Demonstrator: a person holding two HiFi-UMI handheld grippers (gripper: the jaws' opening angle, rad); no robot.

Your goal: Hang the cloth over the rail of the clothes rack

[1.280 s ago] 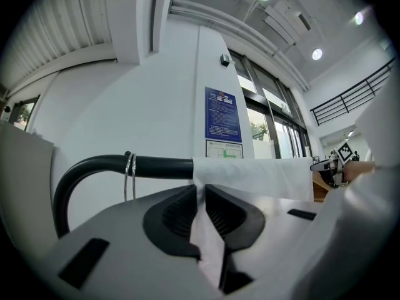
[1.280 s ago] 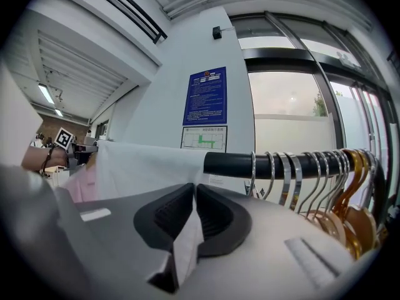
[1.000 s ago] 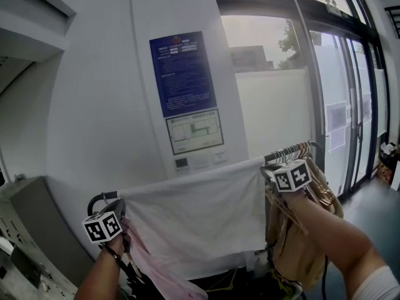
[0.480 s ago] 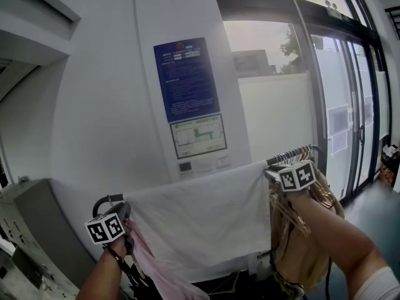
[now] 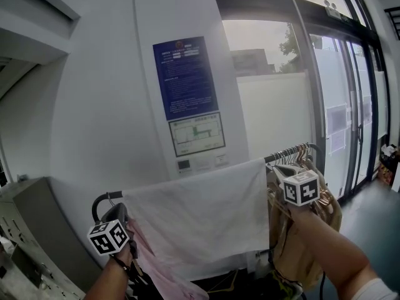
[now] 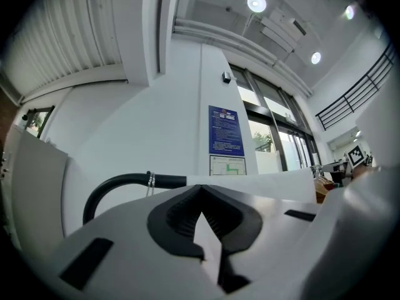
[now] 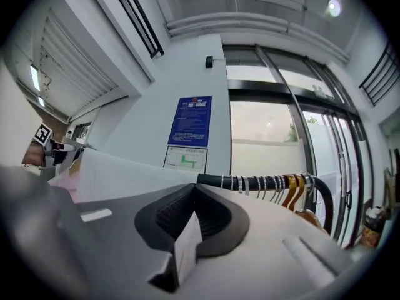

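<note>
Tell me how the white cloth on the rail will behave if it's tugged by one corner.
The white cloth hangs limp and thin, so it is probably floppy and light. It only lies over the smooth black rail, with no clip that I can see, so a sideways tug would likely slide it along or off.

Daylight through the glass doors [image 5: 350,105] blows out; ceiling lamps [image 6: 256,3] glare; the cloth [image 5: 200,217] is evenly lit; edges bow.

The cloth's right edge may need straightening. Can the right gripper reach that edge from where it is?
Probably yes. The right gripper sits beside the upper right corner of the cloth, nothing between them; the hangers hang to its other side. Its shut jaws must open first.
</note>
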